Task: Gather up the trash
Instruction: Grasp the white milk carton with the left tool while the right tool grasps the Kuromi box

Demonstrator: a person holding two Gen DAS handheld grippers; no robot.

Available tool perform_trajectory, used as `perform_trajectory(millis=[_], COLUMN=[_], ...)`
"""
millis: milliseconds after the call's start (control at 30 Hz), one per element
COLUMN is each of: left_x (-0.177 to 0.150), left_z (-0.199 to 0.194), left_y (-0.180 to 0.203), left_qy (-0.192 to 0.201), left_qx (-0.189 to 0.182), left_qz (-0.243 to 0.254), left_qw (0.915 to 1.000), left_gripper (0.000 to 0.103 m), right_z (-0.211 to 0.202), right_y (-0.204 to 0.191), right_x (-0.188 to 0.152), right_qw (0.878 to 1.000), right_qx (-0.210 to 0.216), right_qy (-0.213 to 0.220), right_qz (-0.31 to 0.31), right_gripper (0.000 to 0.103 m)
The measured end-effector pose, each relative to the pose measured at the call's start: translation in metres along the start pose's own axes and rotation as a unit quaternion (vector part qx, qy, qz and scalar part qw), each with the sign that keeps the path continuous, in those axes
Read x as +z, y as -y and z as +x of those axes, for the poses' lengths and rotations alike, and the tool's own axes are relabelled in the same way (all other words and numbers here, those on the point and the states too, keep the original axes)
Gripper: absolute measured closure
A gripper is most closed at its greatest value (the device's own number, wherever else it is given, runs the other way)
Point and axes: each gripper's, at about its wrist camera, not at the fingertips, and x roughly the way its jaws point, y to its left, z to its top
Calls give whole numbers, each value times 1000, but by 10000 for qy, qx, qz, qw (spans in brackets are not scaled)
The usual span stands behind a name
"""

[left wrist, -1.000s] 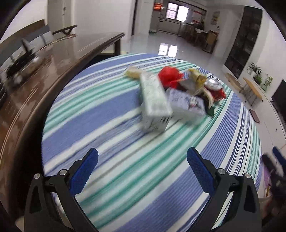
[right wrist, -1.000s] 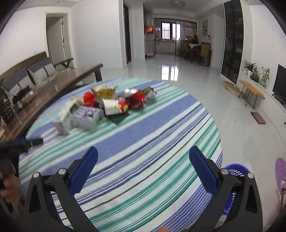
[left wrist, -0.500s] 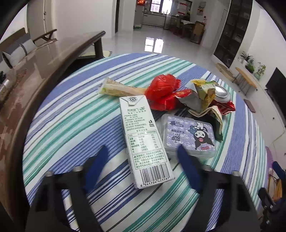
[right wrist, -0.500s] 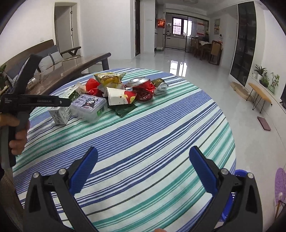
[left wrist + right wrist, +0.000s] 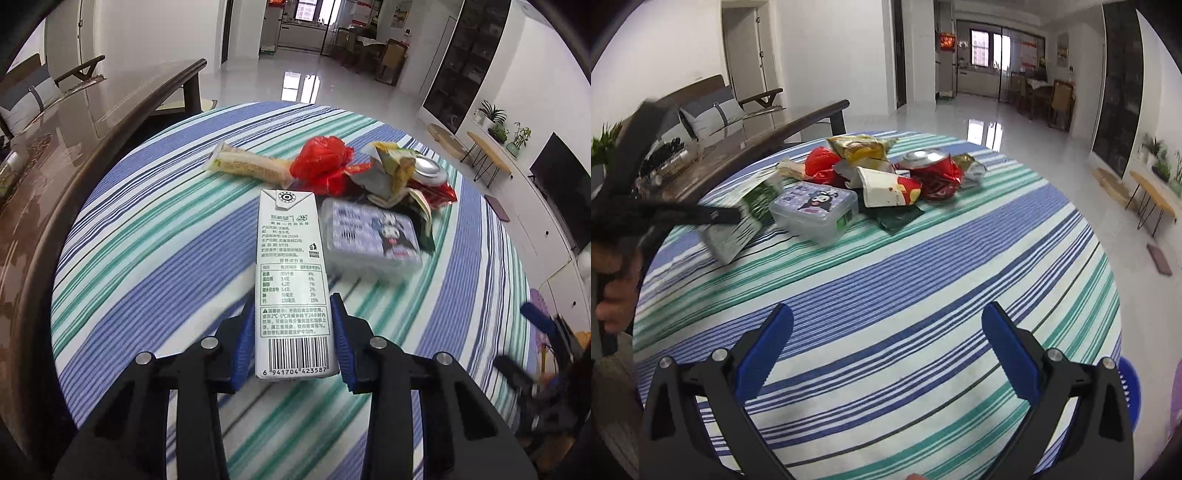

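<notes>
My left gripper [image 5: 293, 325] is shut on the barcode end of a white milk carton [image 5: 290, 266]; in the right wrist view the carton [image 5: 742, 218] is tilted, lifted off the striped tablecloth [image 5: 923, 266]. Behind it lies a pile of trash: a clear plastic box with a cartoon label [image 5: 373, 236], a red bag [image 5: 321, 162], a long yellow wrapper [image 5: 247, 166], a crushed red can [image 5: 932, 173], a paper cup [image 5: 886, 186] and a yellow snack bag [image 5: 858, 147]. My right gripper [image 5: 886, 339] is open and empty, over the near part of the table.
A dark glossy wooden table [image 5: 74, 133] stands to the left, touching the round table. A blue basket [image 5: 1128, 384] sits on the floor at the lower right. Shiny tiled floor [image 5: 997, 125], a low bench and plants [image 5: 1152, 192] lie beyond.
My left gripper has moved forward to the carton, shut on its near end and tipped it up off the cloth. My right gripper has stayed open over the near cloth.
</notes>
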Motion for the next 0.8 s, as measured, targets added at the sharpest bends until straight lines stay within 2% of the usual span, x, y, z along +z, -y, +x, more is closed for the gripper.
perform_trajectory(millis=[133,300,400,500,567,667,700,733,800], left_x=[-15,-17,-19,-20,-21,-25,-25,-26,-24], left_z=[-9,-13,-10,-10,-10,-7,-6,-5,-1], left_y=[-12,-28,-40,-50,-51,-50,-50,-49,-49], left_qy=[16,94,56,34,3,-111,-141,-164,-197], left_qx=[54,43,42,-147,-181,-63,-24,-17,-23], left_qz=[-140,-294,-359,-424,-329,-114,-33,6,75], left_qw=[9999,9995,9993,9990,9993,9999,9999,9999,9998], left_gripper=[66,66,66,66,64,59,57,56,54], right_z=[13,48,73,98,100,87,82,75,68], right_y=[0,-29,-40,-49,-56,-60,-58,-57,-57], right_x=[22,58,70,72,70,67,69,73,86], right_qw=[9991,9908,9884,9837,9738,9403,9368,9387,9549], right_qx=[412,1249,1334,1477,1945,3107,3205,3156,2586], right_qy=[-103,-372,-545,-830,-1007,-1344,-1359,-1322,-1191], right_qz=[-31,-362,-488,-597,-610,-349,-346,-427,-844], right_gripper=[5,5,5,5,5,5,5,5,5])
